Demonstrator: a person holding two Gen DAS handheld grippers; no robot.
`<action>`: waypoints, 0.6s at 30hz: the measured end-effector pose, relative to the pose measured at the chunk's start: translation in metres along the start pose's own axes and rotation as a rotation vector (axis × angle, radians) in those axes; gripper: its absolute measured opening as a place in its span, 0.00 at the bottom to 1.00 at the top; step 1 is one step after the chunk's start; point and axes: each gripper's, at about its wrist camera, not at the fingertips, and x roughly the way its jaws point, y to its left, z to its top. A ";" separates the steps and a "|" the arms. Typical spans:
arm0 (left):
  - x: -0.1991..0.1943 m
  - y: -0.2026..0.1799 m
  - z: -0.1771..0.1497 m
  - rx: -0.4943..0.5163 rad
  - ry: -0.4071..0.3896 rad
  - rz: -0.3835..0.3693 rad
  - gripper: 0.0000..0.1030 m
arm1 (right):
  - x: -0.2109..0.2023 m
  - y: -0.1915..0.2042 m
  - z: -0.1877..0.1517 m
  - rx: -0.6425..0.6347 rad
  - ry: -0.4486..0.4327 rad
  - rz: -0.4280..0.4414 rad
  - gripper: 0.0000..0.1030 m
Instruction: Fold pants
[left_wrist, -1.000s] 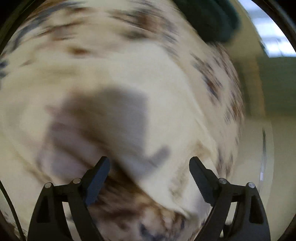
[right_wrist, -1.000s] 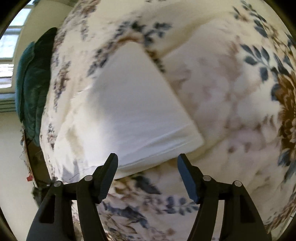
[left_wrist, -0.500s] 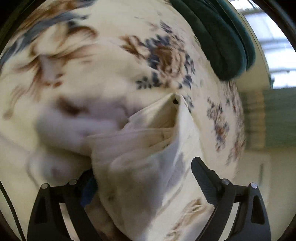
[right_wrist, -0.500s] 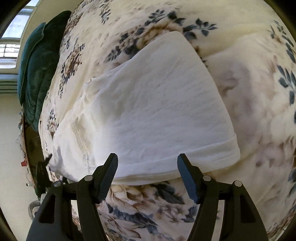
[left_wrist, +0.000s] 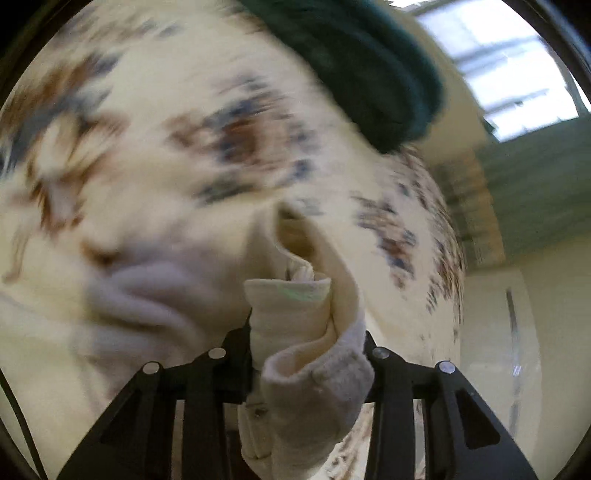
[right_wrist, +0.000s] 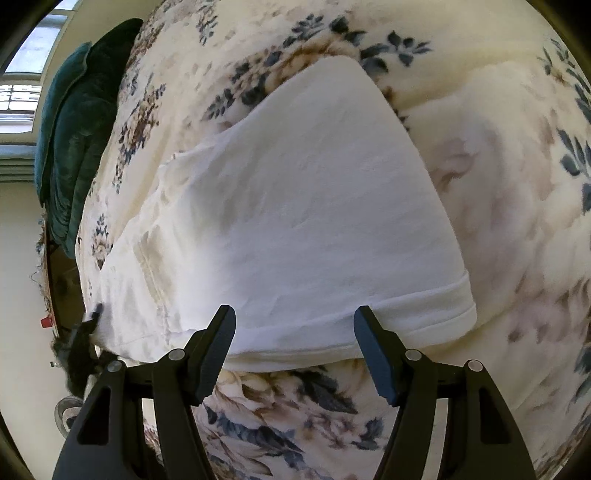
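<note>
The white pants (right_wrist: 295, 221) lie partly folded on a floral blanket (right_wrist: 498, 166), hem edge nearest my right gripper (right_wrist: 295, 332). That gripper is open and empty, just above the near hem. In the left wrist view my left gripper (left_wrist: 306, 339) is shut on a bunched corner of the pants (left_wrist: 295, 325), lifting it off the blanket (left_wrist: 147, 147). The left gripper also shows small at the pants' left edge in the right wrist view (right_wrist: 85, 332).
A dark green cushion (left_wrist: 362, 66) lies at the bed's far end, also in the right wrist view (right_wrist: 74, 122). A window (left_wrist: 498, 59) and green curtain (left_wrist: 535, 192) are beyond it. The bed edge and floor are at the left (right_wrist: 22, 295).
My left gripper has closed on the pants' corner and raised it. My right gripper has drawn back slightly from the pants and stays open.
</note>
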 end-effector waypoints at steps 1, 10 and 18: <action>-0.003 -0.020 -0.001 0.052 -0.003 -0.020 0.33 | -0.002 -0.001 0.001 0.003 -0.007 0.002 0.67; 0.026 -0.231 -0.107 0.444 0.155 -0.245 0.29 | -0.035 -0.034 0.019 0.058 -0.094 0.007 0.67; 0.154 -0.298 -0.268 0.586 0.490 -0.216 0.17 | -0.070 -0.114 0.035 0.161 -0.166 -0.067 0.67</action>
